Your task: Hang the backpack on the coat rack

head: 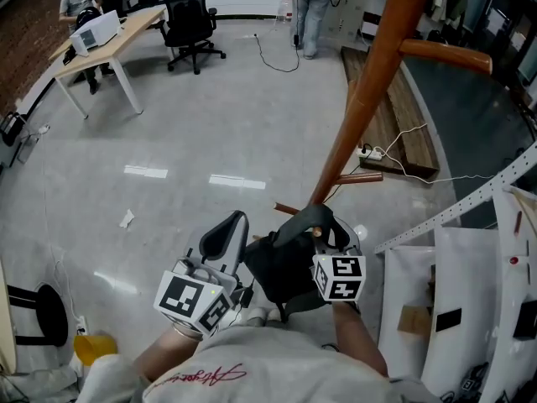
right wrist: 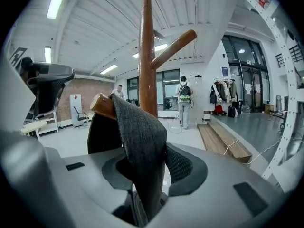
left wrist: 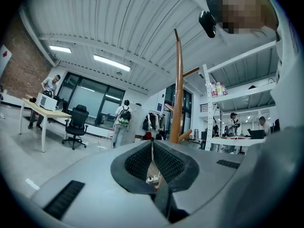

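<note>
Tallest in the scene: a brown wooden coat rack (head: 369,99) with a leaning pole and angled pegs, rising just beyond the hands. Against its lower pole, near the body, hangs a dark grey fabric backpack (head: 281,271), bunched between the two tools.

Left of the bag: the left gripper (head: 235,222), clenched tip to tip, with a dark strip low in its throat that is too unclear to name. Right of the bag: the right gripper (head: 329,229), jaws spread, with a grey woven carrying strap (right wrist: 140,141) running up between them. The one pad in sight stands clear of the fabric. At its top the strap is looped over the rounded end of a short, low wooden peg (right wrist: 102,106).

Judged as the close of the hanging step: loop on the peg, right-hand grip released.

Called for next:
- Drawing the right tool back toward the body without snagging the strap.
- Checking that the loop sits well past the peg's tip.
- Easing the left side away so that the bag's weight settles on the rack.

Only in the right gripper view: the strap lying over the peg, and the open jaws around it. Only in the head view: the bag's body, with both tools flanking it. In the left gripper view: the pole, its pegs and far white metal shelving (left wrist: 242,95) to the right, but nothing of the bag unless that dark strip belongs to it.
</note>
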The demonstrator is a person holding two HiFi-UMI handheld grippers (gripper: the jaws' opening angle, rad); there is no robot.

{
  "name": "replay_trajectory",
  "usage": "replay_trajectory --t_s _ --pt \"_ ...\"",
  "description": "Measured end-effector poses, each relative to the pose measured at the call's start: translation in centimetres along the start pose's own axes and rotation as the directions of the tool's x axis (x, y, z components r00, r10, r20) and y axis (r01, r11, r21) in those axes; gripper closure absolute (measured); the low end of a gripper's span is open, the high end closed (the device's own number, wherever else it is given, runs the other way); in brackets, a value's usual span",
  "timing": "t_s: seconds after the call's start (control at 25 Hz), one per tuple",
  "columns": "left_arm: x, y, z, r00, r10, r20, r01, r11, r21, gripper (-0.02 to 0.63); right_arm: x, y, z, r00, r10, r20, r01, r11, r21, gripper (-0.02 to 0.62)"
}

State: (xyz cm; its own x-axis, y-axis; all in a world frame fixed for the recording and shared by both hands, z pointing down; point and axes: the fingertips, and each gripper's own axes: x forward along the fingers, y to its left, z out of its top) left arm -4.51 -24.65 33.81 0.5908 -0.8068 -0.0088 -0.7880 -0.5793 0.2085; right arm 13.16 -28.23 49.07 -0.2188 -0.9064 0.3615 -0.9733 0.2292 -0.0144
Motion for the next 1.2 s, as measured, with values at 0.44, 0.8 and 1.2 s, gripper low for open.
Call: replay_trajectory --t_s 0.44,0.8,1.2 --pt "-1.4 -1.3 -0.7 1.0 -0.013 -0.007 0.013 1.0 -0.009 0.584 -2.1 0.3 -1.6 1.0 -0.023 -0.018 0.023 1.0 -0.007 0.459" --pt "-1.3 -2.6 -0.4 0.999 -0.046 0.005 0.046 0.999 -0.01 0.584 -7.7 1.4 3.8 0.994 0.025 0.11 -0.022 0.999 -0.029 0.46" --pt "0.1 -5.0 -0.1 0.994 -0.11 0.019 0.11 0.994 -0.008 0.584 -14.4 4.0 12.7 0.927 0.119 0.357 -0.073 0.987 -0.14 0.561"
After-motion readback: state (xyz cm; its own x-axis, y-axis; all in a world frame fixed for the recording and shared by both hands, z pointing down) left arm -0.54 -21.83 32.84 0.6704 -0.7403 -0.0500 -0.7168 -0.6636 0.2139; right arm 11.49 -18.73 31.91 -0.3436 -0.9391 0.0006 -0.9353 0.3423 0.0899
